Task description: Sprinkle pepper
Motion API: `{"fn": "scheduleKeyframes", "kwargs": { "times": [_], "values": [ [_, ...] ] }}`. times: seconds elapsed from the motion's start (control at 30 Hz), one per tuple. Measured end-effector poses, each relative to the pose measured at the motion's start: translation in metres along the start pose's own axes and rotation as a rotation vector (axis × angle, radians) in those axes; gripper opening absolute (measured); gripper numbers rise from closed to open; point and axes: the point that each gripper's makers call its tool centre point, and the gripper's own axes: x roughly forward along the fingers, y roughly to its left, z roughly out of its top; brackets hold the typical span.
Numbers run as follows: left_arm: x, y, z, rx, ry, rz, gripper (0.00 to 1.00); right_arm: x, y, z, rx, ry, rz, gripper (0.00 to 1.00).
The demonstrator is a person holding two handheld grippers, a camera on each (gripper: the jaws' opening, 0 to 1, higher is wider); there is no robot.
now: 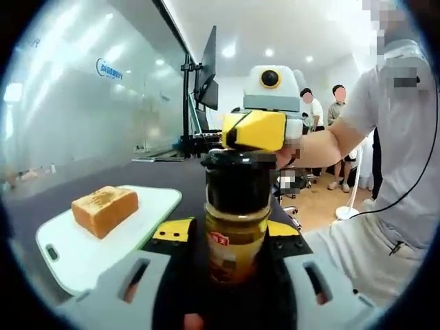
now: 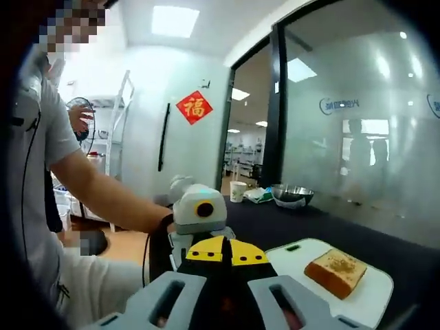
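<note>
Right gripper view: red "福" sign (image 2: 194, 107) on wall.

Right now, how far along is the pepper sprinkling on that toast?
Done: the toast sits on the white board, and its top already looks speckled, though I can't tell with what. In hand: the left gripper holds the pepper jar upright, and the right gripper sits at its black cap. Left: tipping the jar over the toast.
</note>
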Motion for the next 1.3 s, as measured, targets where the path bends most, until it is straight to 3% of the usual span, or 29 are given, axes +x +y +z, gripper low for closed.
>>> {"fn": "scheduleKeyframes", "kwargs": {
  "times": [0.4,0.5,0.53,0.8,1.0,1.13,1.17,1.3],
  "values": [
    [0.007,-0.017,0.005,0.003,0.000,-0.005,0.30,0.002,0.007,0.001,-0.064,0.032,0.004,0.00],
    [0.004,-0.011,0.004,-0.003,-0.004,-0.005,0.30,0.003,0.009,0.001,-0.075,0.039,0.001,0.00],
    [0.003,-0.009,0.005,-0.003,-0.008,-0.002,0.29,0.003,0.009,-0.002,-0.124,0.060,0.000,0.00],
    [0.000,-0.010,0.006,-0.006,-0.018,0.005,0.28,-0.002,0.007,0.000,-0.119,0.020,-0.016,0.00],
    [0.007,-0.026,0.011,-0.010,-0.014,0.009,0.28,-0.001,0.008,0.000,-0.136,-0.009,-0.017,0.00],
    [0.002,-0.013,0.010,-0.019,-0.018,0.029,0.28,-0.003,0.010,0.002,-0.164,-0.018,-0.008,0.00],
    [0.003,-0.012,0.009,-0.010,-0.003,0.054,0.29,-0.004,0.013,0.002,-0.176,-0.017,0.005,0.00],
    [0.000,-0.012,0.002,0.019,0.030,0.049,0.31,-0.003,0.008,0.001,-0.162,-0.021,-0.003,0.00]
  ]
}}
